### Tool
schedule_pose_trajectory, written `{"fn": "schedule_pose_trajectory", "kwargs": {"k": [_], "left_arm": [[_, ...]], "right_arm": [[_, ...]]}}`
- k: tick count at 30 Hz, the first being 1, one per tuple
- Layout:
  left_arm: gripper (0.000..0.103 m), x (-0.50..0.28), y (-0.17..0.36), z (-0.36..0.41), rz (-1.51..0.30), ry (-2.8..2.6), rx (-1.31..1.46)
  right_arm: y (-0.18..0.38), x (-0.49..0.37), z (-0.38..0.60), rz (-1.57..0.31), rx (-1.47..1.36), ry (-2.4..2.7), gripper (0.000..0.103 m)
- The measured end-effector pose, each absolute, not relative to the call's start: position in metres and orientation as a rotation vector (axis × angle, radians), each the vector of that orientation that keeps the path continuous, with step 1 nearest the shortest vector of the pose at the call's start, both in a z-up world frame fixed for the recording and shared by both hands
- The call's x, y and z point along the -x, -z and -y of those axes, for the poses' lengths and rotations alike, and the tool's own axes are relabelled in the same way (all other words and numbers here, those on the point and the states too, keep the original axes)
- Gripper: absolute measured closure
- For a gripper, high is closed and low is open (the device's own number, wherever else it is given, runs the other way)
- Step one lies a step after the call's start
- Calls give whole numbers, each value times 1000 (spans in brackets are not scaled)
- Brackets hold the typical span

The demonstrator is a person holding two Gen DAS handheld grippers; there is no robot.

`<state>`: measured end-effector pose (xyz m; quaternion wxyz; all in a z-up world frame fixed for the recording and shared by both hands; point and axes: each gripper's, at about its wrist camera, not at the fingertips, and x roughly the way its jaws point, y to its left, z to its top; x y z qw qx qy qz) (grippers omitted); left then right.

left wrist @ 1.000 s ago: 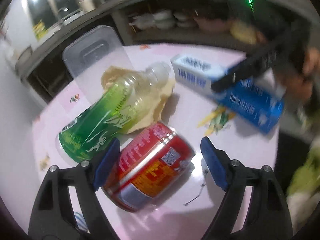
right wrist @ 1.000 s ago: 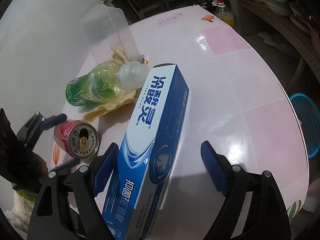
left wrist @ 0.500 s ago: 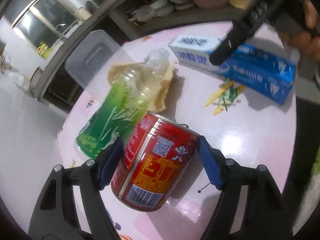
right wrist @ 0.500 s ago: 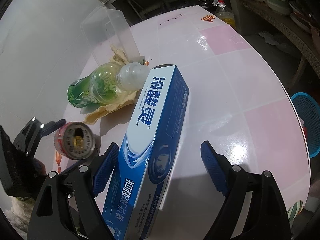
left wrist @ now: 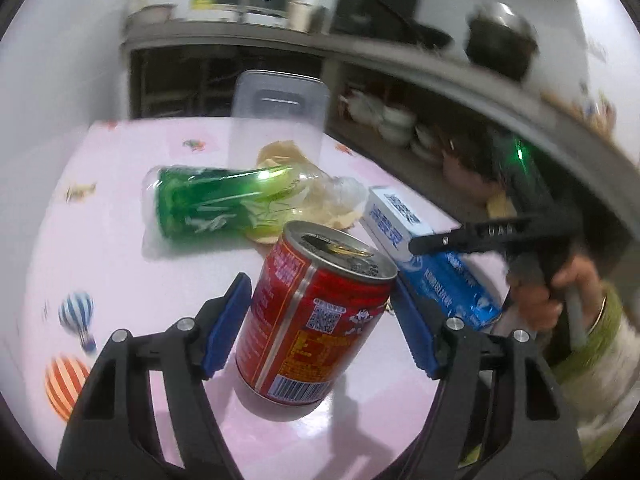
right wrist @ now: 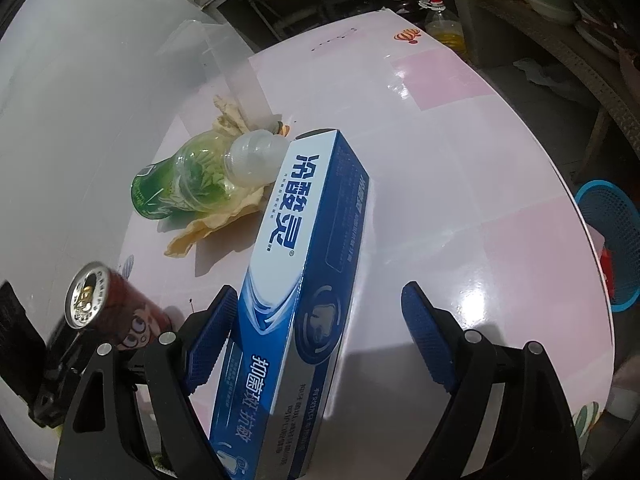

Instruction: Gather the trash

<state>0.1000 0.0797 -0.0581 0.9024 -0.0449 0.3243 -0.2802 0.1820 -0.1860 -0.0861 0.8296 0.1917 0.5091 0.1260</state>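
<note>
Kitchen setting: a glossy round table (right wrist: 460, 184) covered in pale pink and white squares, printed with small hot-air balloons (left wrist: 76, 316), is set against a white wall.

Red aluminium drink can (left wrist: 316, 316): stood upright on the table near its front edge, pull-tab top opened. It is framed by the blue pads of the left gripper (left wrist: 320, 328), whose jaws are closing around it; the right pad is seen touching the can's rim, while a narrow gap is seen at the left pad. In the right wrist view the can (right wrist: 104, 312) is seen at lower left.

Blue and white toothpaste carton (right wrist: 296, 280): laid flat on the table, between the widely parted jaws of the right gripper (right wrist: 316, 336); the left pad is just beside it, the right pad well apart.

Green-labelled clear plastic bottle (left wrist: 236, 204): laid on its side over a crumpled yellowish paper wrapper (right wrist: 212, 224), its neck just beside the carton's far end.

Clear plastic rectangular container (left wrist: 280, 120): stood behind the bottle.

Background: open shelves holding stacked white bowls (left wrist: 392, 120); a dark pot (left wrist: 500, 40) on the counter above; a blue mesh basket (right wrist: 612, 240) on the floor beside the table.
</note>
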Motion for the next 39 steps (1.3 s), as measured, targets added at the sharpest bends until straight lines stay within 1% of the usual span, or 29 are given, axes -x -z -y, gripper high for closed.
{"fn": "schedule_pose_trajectory", "kwargs": {"k": [2, 4, 7, 9, 11, 16, 22, 26, 29, 34, 39], "left_arm": [[36, -96, 63, -88, -668, 558, 152], [36, -89, 65, -92, -664, 550, 193], [36, -81, 68, -92, -672, 546, 196], [37, -82, 70, -89, -677, 541, 177], [38, -78, 69, -91, -678, 543, 177], [38, -76, 68, -96, -691, 551, 198], [38, -72, 69, -85, -695, 596, 207], [38, -73, 68, -76, -693, 619, 192], [38, -73, 68, -72, -694, 631, 182], [38, -73, 68, -69, -697, 644, 182], [38, -74, 69, -68, -695, 647, 185]], "right_arm": [[85, -183, 184, -1078, -386, -258, 22], [84, -182, 182, -1073, -376, -250, 26], [82, -180, 184, -1068, -371, -235, 40], [81, -177, 186, -1071, -368, -223, 53], [81, -174, 189, -1078, -350, -207, 57], [81, -156, 204, -1094, -351, -208, 58], [84, -139, 236, -1135, -471, -239, 58], [79, -134, 244, -1126, -438, -183, 54], [78, -134, 254, -1115, -468, -160, 53], [85, -132, 285, -1083, -625, -152, 54], [109, -135, 302, -1082, -971, -349, 57]]}}
